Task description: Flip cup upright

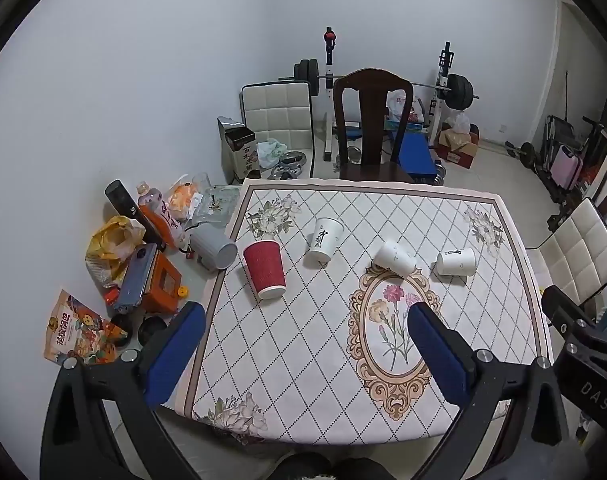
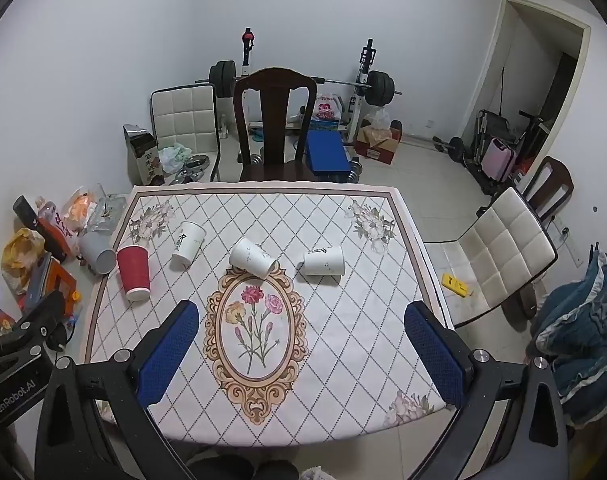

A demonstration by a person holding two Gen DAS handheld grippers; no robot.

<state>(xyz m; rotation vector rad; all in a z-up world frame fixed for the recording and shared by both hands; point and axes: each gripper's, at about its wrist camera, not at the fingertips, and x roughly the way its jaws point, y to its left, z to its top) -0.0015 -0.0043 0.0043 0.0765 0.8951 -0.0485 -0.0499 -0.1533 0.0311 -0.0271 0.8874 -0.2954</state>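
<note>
Several paper cups lie on their sides on the patterned tablecloth [image 1: 303, 360]: a red ribbed cup [image 1: 264, 269] [image 2: 134, 274] at the left, a white cup with black writing [image 1: 324, 239] [image 2: 188, 243], a white cup [image 1: 395, 259] [image 2: 252, 258] at the oval's top edge, and a white cup [image 1: 456, 262] [image 2: 324, 261] to the right. My left gripper [image 1: 305, 314] is open and empty above the near part of the table. My right gripper [image 2: 301, 316] is open and empty, also high over the near edge, far from the cups.
A grey cup [image 1: 214, 246] lies just off the cloth's left edge among bottles, snack bags and a box [image 1: 159, 284]. A dark wooden chair [image 1: 373, 120] stands behind the table, a white padded chair [image 2: 499, 248] to the right, and a weight bench behind.
</note>
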